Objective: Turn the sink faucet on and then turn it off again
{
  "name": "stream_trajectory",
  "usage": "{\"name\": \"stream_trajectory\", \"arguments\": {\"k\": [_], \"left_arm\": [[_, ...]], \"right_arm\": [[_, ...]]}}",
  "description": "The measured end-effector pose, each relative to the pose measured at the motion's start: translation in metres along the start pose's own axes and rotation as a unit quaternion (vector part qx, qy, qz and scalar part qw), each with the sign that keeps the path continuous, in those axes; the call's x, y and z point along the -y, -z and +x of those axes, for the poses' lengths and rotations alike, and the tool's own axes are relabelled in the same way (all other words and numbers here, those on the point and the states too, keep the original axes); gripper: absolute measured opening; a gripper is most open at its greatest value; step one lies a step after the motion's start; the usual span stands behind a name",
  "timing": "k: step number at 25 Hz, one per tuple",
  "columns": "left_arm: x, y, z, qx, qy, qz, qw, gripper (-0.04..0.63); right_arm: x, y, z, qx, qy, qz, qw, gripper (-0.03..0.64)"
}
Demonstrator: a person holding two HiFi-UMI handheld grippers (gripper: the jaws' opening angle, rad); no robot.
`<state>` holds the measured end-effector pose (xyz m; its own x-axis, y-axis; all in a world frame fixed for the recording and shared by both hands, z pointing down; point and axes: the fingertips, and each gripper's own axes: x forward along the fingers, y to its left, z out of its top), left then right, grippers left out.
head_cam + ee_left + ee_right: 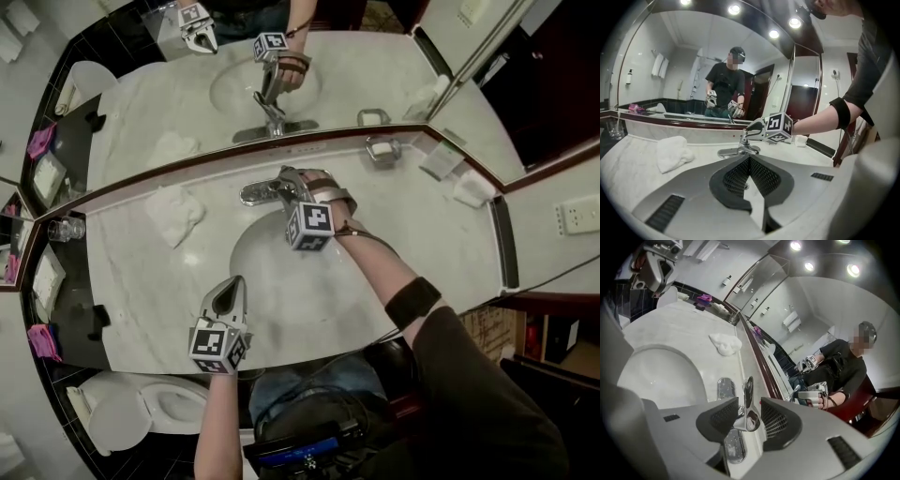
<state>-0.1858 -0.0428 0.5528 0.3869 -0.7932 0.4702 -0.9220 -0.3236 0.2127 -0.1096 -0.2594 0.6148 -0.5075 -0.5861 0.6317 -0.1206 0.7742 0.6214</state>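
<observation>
"Start nearest us. What's the left gripper (232, 289) doing?"

"It's clenched on nothing, jaws pressed together. It hangs over the basin's (291, 291) front rim, at about seven o'clock."

"And the faucet (265, 193)?"

"It's at twelve o'clock on the basin, back against the ledge under the mirror (356, 66). It's polished chrome, with a single lever on a short body and a long oval plate flat on the marble counter (431, 234). The lever's rounded end reflects the room."

"Has the right gripper (749, 411) got it?"

"It's right at it. The jaws stand apart with the lever's end between them. A gap shows beside one pad, so I'd call it released, not gripping."

"What's further out?"

"A crumpled white cloth (173, 214) at ten o'clock from the basin, and a soap dish (382, 150) at two."
</observation>
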Motion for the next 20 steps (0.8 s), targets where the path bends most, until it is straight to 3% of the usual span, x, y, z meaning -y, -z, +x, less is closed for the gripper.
{"name": "stream_trajectory", "arguments": {"k": [2,4,10,20], "left_arm": [[-0.001,0.001,0.003,-0.003,-0.001,-0.001,1.0000,0.002],[-0.002,0.007,0.004,-0.005,0.002,-0.001,1.0000,0.001],[0.001,0.009,0.006,-0.015,0.000,-0.007,0.9999,0.002],[0.002,0.024,0.006,-0.019,0.004,-0.012,0.9997,0.000]], "right_arm": [[0.000,-0.006,0.007,0.006,0.004,-0.023,1.000,0.173],[-0.001,-0.011,0.009,0.013,0.010,-0.033,0.999,0.089],[-0.002,-0.013,0.008,0.024,0.021,-0.019,0.999,0.080],[-0.007,-0.014,0.009,0.024,0.020,-0.048,0.998,0.078]]}}
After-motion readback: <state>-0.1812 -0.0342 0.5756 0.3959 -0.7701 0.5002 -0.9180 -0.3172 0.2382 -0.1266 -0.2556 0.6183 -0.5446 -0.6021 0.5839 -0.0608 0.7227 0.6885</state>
